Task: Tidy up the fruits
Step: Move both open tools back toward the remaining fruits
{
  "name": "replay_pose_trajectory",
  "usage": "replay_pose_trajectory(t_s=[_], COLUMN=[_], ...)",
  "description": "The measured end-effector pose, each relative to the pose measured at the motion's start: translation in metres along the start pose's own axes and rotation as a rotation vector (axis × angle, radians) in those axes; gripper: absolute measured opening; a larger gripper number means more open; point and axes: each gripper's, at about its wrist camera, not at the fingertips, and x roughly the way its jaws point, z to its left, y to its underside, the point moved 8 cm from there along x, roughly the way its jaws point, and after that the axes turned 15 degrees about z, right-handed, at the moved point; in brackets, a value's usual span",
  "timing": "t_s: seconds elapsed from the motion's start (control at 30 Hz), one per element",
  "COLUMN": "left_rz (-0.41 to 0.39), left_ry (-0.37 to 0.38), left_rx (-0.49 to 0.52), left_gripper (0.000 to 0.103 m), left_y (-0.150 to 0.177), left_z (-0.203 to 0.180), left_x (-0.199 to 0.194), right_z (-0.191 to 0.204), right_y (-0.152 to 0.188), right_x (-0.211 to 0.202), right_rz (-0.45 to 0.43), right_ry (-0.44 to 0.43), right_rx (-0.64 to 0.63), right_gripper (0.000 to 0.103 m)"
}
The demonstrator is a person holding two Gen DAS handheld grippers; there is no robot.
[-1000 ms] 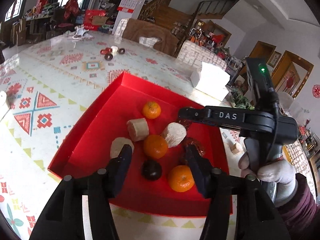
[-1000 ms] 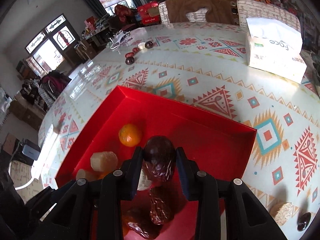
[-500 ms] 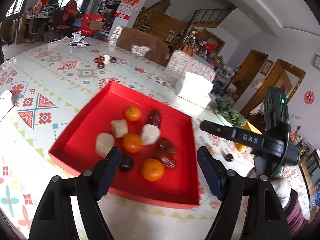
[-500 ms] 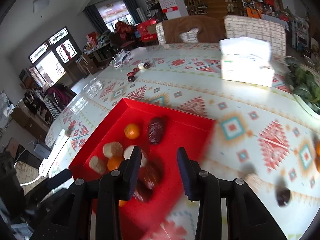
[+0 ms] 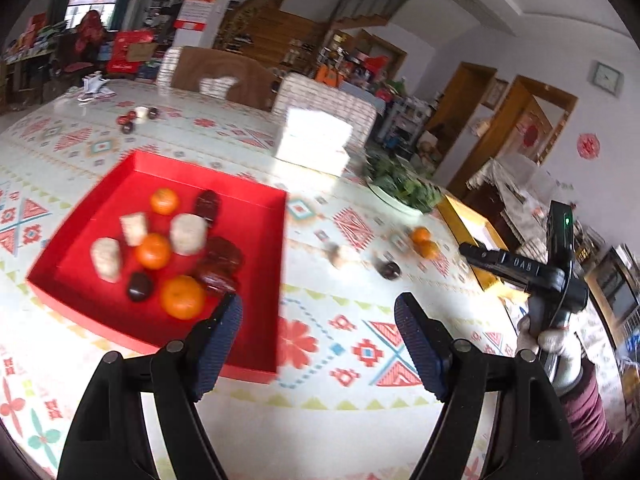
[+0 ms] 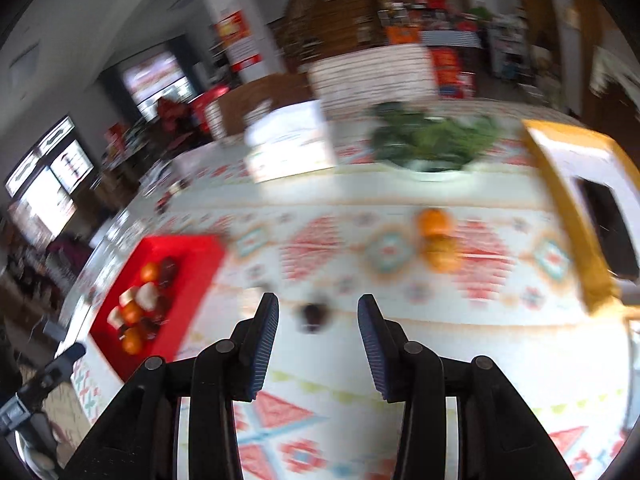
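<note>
Fruits are split between two places on the patterned table (image 5: 328, 384). Most lie in the red tray (image 5: 256, 216) towards the table's left side: three oranges, among them one at the tray's near edge (image 5: 182, 297) and one near its far edge (image 5: 164, 201), pale cut pieces (image 5: 188, 234), a small dark round fruit (image 5: 139, 286) and wrinkled dark red dates (image 5: 220, 258) bunched towards the tray's right wall. The rest sit loose on the table to the right of the tray: a dark round fruit (image 6: 314, 316), a pale lump (image 5: 340, 256) near it, and two oranges (image 6: 438, 240) touching each other closer to the yellow box (image 6: 568, 204) at the table's right edge.

The left gripper (image 5: 318, 344) hangs above the table at the tray's near right corner, its jaws spread wide with nothing between them. The right gripper (image 6: 318, 344) is held low over the table well to the right of the tray, jaws parted and empty; the loose dark fruit shows just beyond the gap between its fingertips. This view is smeared by motion, so fine detail is lost.

At the far edge stand a white tissue box (image 5: 314, 146) and a white dish of green leaves (image 6: 434, 144).
</note>
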Motion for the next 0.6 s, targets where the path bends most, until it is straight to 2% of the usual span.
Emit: replay_pose_trajectory(t_s=[0.1,0.23,0.4,0.53,0.6], left_rz=[0.037,0.072,0.109,0.176,0.192], left_ry=[0.008,0.006,0.005,0.057,0.061], left_rx=[0.019,0.040,0.059,0.082,0.100], left_gripper=[0.078,0.078,0.078,0.078,0.078], left_y=[0.004,0.009,0.014,0.024,0.028], left_z=[-0.014,-0.028,-0.037,-0.053,-0.059], left_x=[0.014,0.028,0.040,0.060,0.067], right_z=[-0.044,-0.071,-0.081,-0.083,-0.085], right_y=[0.000,-0.002,-0.007,-0.020,-0.029], right_x=[-0.012,-0.007,0.009,0.023,0.030], right_rz=[-0.014,-0.004,0.005,-0.006,-0.009], right_ry=[0.017,0.028,0.025,0.048,0.065], right_rx=[0.084,0.133,0.145,0.145,0.146], right_gripper=[0.045,0.045,0.045,0.045,0.045])
